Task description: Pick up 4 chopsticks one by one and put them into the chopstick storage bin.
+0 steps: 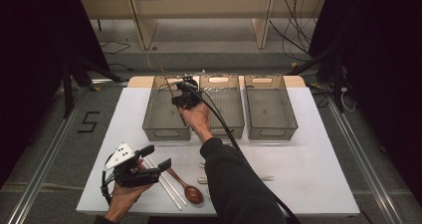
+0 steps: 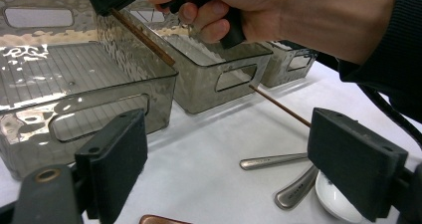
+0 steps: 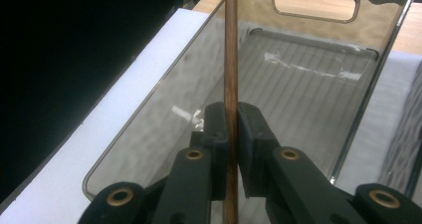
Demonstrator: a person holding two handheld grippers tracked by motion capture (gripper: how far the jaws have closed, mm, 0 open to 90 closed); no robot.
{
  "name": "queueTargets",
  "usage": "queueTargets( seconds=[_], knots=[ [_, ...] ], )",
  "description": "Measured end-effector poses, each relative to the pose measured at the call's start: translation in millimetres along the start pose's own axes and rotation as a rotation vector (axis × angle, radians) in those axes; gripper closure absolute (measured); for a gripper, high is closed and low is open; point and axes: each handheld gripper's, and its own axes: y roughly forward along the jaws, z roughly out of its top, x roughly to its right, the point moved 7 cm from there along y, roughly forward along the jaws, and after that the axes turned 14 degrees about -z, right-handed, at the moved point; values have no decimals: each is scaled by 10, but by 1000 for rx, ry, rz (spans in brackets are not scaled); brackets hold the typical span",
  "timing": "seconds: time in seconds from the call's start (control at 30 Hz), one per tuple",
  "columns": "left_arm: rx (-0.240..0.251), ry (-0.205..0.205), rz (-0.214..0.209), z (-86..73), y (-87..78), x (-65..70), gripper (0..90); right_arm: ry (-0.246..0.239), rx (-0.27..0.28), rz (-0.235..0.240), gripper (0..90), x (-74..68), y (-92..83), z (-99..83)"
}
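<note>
The right gripper (image 3: 230,129) has its two black jaws pressed together on a thin brown wooden chopstick (image 3: 230,59), which runs straight up between the pads and on past them in the right gripper view. Beneath the stick lies the leftmost tray (image 3: 348,129), a smoky clear bin with a ribbed floor and a cut-out handle at its far end. In the high view the same gripper (image 1: 185,95) hovers over the inner edge of that tray (image 1: 149,115), the chopstick (image 1: 168,84) slanting up and to the left above it, its lower end passing behind the hand (image 1: 196,117). Two more trays of the same kind, the middle tray (image 1: 226,115) and the right tray (image 1: 272,113), stand beside it in a row on the white table (image 1: 308,169). The left gripper (image 1: 149,159) rests low at the near left of the table, its jaws standing wide apart with nothing between them. Just beside it lie two pale chopsticks (image 1: 166,184) and a brown wooden spoon (image 1: 189,190); the left gripper view also shows metal handles (image 2: 273,161) and a white spoon (image 2: 333,199) on the table.
</note>
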Motion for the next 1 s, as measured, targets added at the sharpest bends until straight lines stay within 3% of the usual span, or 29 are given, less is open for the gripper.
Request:
queueTargets(
  seconds=[0.3, 0.33, 0.4, 0.57, 0.7, 0.83, 1.0],
  knots=[
    [3, 0, -1, 3, -2, 2, 154, 0, -24, -18, 831, 20, 76, -29],
    [3, 0, -1, 3, -2, 2, 154, 2, -26, -18, 811, 24, 83, -29],
    [3, -1, -1, 3, -2, 2, 154, 5, -33, 1, 668, 22, 99, -30],
    [3, -1, 0, 3, -4, 1, 154, 10, -41, 23, 561, 25, 85, -24],
    [3, -1, 0, 2, -4, 1, 154, 2, -33, 33, 487, 33, 21, 4],
    [1, -1, 1, 0, -7, -3, 154, -49, -36, 24, 417, 52, -82, 5],
    [0, -2, 4, -2, -4, -6, 154, -82, -12, 63, 369, 55, -417, -1]
  ],
)
